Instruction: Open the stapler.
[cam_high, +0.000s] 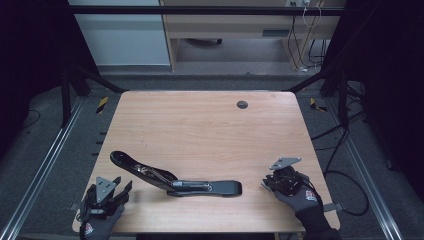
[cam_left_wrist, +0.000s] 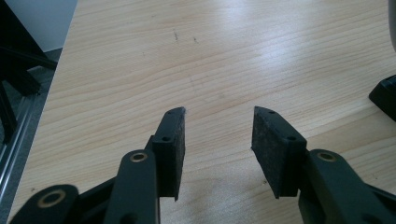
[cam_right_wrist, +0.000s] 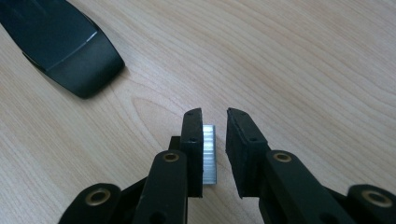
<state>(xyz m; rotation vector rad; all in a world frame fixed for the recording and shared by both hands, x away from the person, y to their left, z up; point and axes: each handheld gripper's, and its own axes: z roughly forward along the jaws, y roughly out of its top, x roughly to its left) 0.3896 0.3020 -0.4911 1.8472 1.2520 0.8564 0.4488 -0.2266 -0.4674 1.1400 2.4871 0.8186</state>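
Staples (cam_right_wrist: 209, 154), a short silvery strip of them, stand between the jaws of the right gripper (cam_right_wrist: 214, 122), lying against one pad with a gap to the other, so the jaws are not pinching the strip. In the high view the right gripper (cam_high: 274, 181) sits near the tabletop's (cam_high: 210, 130) right front corner. An opened black stapler (cam_high: 172, 179) lies at the front middle, its arm raised toward the left, its nose (cam_right_wrist: 70, 49) near the right gripper. The left gripper (cam_left_wrist: 218, 122) rests at the front left corner, jaws spread over bare wood.
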